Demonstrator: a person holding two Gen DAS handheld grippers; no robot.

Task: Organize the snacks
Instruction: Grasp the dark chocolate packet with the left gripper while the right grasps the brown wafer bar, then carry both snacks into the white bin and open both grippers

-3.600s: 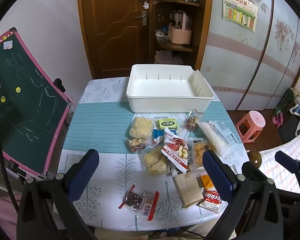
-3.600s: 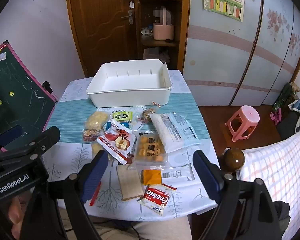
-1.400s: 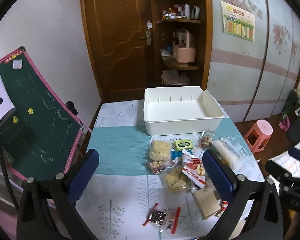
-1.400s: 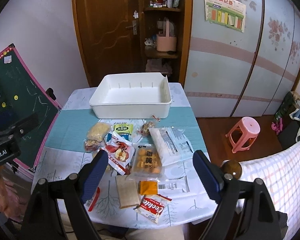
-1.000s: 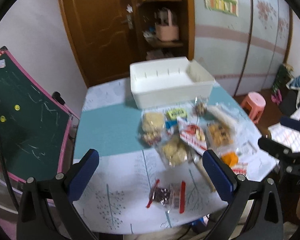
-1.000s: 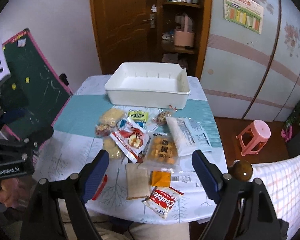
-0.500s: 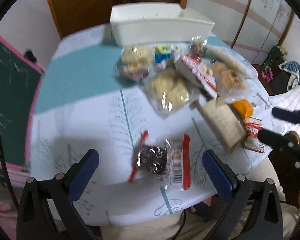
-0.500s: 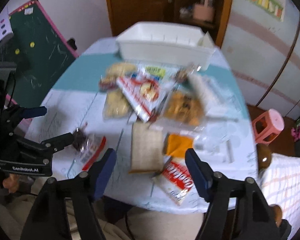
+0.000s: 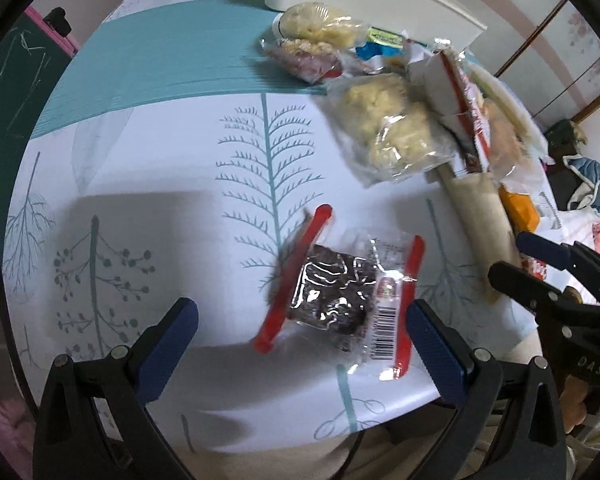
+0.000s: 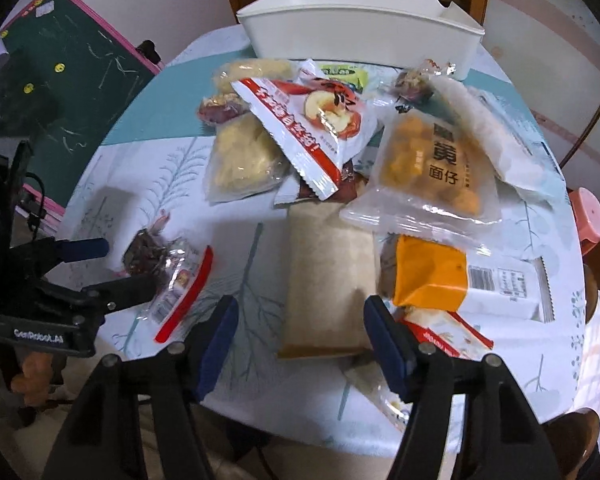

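A dark snack packet with red side strips (image 9: pixel 336 292) lies flat on the white tablecloth, and my left gripper (image 9: pixel 300 306) hangs open just above it with the fingers wide on either side. A flat beige packet (image 10: pixel 326 280) lies lengthwise between the fingers of my right gripper (image 10: pixel 302 304), which is open; the pads do not press on it. Each gripper shows in the other's view: left gripper (image 10: pixel 112 266), right gripper (image 9: pixel 508 254). The white bin (image 10: pixel 360 28) stands empty at the table's far edge.
A heap of snack bags fills the middle of the table: a red-and-white apple packet (image 10: pixel 312 120), a bag of orange puffs (image 10: pixel 432 160), an orange packet (image 10: pixel 428 276) and a clear bag of pale puffs (image 9: pixel 388 132). A green chalkboard (image 10: pixel 60 80) leans left; a pink stool (image 10: pixel 590 216) stands right.
Both grippers have dropped from high above the table to just over the near packets and tipped downward. The right jaws have narrowed.
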